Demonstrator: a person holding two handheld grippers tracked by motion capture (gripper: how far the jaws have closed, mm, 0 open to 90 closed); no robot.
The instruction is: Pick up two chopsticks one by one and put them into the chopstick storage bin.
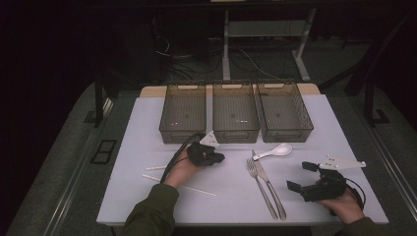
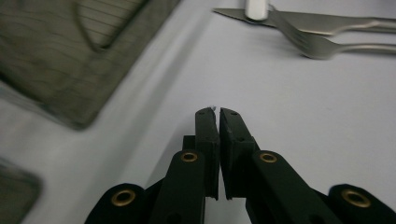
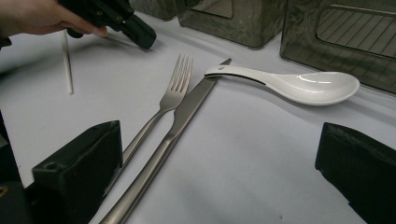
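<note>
My left gripper [image 1: 218,158] hovers over the white mat just in front of the bins, and its jaws [image 2: 216,112] are shut with nothing between them. It also appears in the right gripper view as the left gripper [image 3: 140,35], held in a hand. My right gripper [image 1: 301,175] rests near the front right of the mat with its jaws wide open [image 3: 215,140] and nothing between them. A fork [image 1: 259,186] and a knife [image 1: 270,189] lie side by side between the two grippers. A white spoon [image 1: 276,150] rests with its handle on the knife tip [image 3: 224,63].
Three dark see-through bins [image 1: 235,112] stand in a row at the back of the mat. Two thin white sticks [image 1: 189,187] lie at the front left, near the left forearm. The mat's front edge [image 1: 236,222] is close to both hands.
</note>
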